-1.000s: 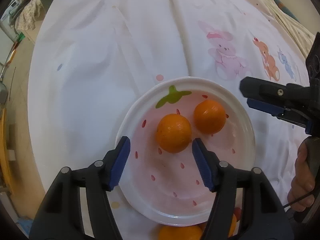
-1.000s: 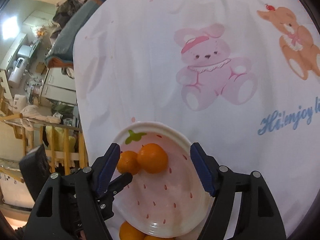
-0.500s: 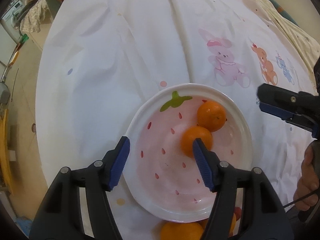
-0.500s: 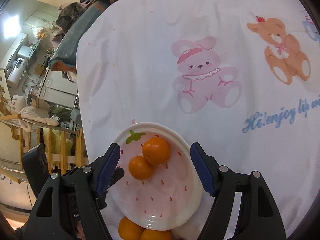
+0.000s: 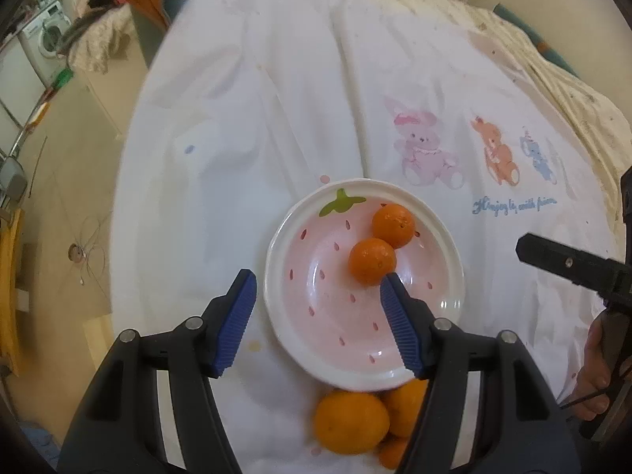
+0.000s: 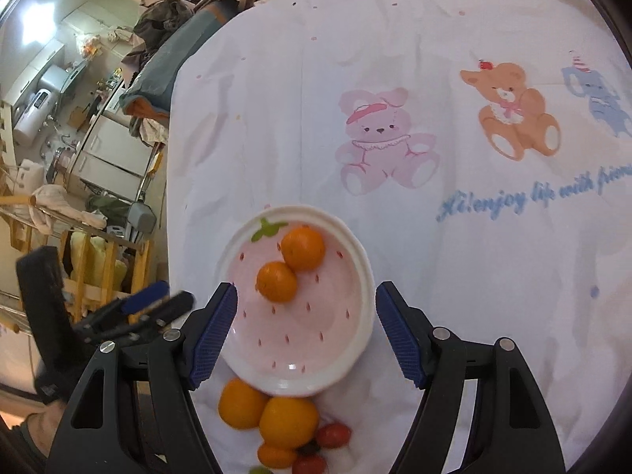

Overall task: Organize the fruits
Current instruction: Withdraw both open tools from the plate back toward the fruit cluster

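Observation:
A white plate with a pink strawberry print lies on the cartoon-bear cloth and holds two small oranges side by side, the other orange touching it. My left gripper hangs open above the plate's near left rim, nothing between its blue pads. My right gripper is open too, above the plate's near half. A pile of loose oranges and small red tomatoes sits just in front of the plate.
The white cloth covers a round table whose left edge drops to the floor. The other gripper and a hand show at the right in the left wrist view. Shelving and room clutter stand to the left.
Both grippers have risen and drawn back from the plate, so more cloth shows. The nearer orange, between the left pads a second ago, has rolled against the other one.

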`<state>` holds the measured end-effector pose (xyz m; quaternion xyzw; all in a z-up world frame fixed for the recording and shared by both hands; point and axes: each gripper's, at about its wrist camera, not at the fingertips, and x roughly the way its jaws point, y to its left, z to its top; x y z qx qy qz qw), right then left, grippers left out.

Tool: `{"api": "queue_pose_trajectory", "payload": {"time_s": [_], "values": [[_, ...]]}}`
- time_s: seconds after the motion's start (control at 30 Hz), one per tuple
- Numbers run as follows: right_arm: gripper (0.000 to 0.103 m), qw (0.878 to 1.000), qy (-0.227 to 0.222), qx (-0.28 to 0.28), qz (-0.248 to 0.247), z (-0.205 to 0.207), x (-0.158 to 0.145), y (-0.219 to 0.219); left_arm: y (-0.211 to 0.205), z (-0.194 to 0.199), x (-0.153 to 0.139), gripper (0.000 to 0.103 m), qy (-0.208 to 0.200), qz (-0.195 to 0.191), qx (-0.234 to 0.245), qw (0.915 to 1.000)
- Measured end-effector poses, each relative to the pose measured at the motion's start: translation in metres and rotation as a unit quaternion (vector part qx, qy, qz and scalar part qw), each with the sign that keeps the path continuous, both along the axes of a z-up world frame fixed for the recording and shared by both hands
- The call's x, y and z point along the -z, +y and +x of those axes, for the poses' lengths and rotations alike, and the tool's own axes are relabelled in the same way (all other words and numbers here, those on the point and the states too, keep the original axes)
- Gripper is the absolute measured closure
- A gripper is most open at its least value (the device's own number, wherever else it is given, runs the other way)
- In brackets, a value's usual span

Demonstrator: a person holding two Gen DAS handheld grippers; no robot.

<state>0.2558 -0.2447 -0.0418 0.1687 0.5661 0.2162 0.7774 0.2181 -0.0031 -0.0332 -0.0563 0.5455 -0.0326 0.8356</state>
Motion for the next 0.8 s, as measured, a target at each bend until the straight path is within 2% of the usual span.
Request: {"api": "queue_pose_trajectory", "payload": {"time_s": [0.23,0.33,0.4,0.5,0.8], "values": [[0.028,0.999,0.001,0.031,0.003,-0.041,-0.006,-0.019,-0.003,-0.031,-0.013,0.041,-0.025,0.011,0.012,0.9996],[0.028,0.999,0.001,0.043,0.008,-0.056,-0.008,-0.026,-0.007,-0.044,-0.017,0.027,-0.034,0.002,0.024,0.9991],[0.027,0.999,0.003,0.051,0.012,-0.066,-0.007,-0.029,-0.01,-0.051,-0.021,0.024,-0.041,0.001,0.031,0.9987],[0.025,0.998,0.009,0.064,0.02,-0.08,-0.006,-0.035,-0.011,-0.062,-0.023,0.014,-0.049,0.0,0.033,0.9983],[0.024,0.996,0.023,0.078,0.021,-0.114,0.0,-0.037,-0.002,-0.088,-0.015,0.013,-0.034,-0.016,0.014,0.9992]]}}
